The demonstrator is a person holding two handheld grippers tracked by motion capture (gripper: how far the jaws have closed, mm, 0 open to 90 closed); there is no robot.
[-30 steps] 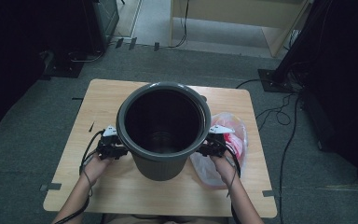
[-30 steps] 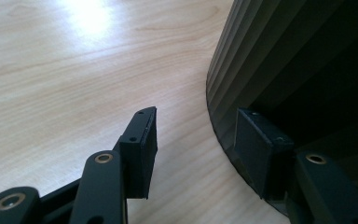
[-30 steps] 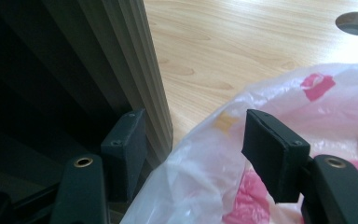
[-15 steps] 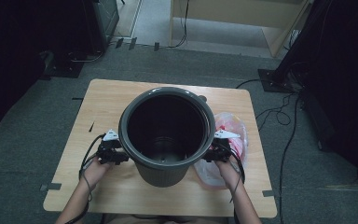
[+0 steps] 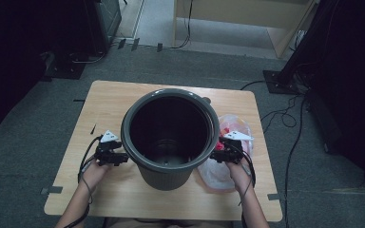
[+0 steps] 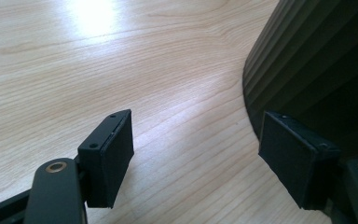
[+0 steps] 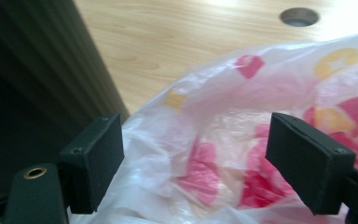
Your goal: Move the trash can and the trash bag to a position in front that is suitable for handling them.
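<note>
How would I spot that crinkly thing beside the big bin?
Start at the light wooden table, then the tall dark ribbed plastic bin standing mid-table. Just right of it lies a translucent plastic bag with red and yellow print, the only soft, colourful thing there.

My left gripper [image 5: 110,153] is a black block with a grey three-cornered plate on top and a dark cable looping back along my bare forearm. My right gripper [image 5: 228,148] matches it, plate and cable alike. Each carries two flat, rectangular black jaws faced with matte pads [image 6: 116,156], small screw holes along their edges. Behind the jaws sit rounded black link arms, each with a brass-coloured rivet. I wear no sleeves at the wrists.
</note>
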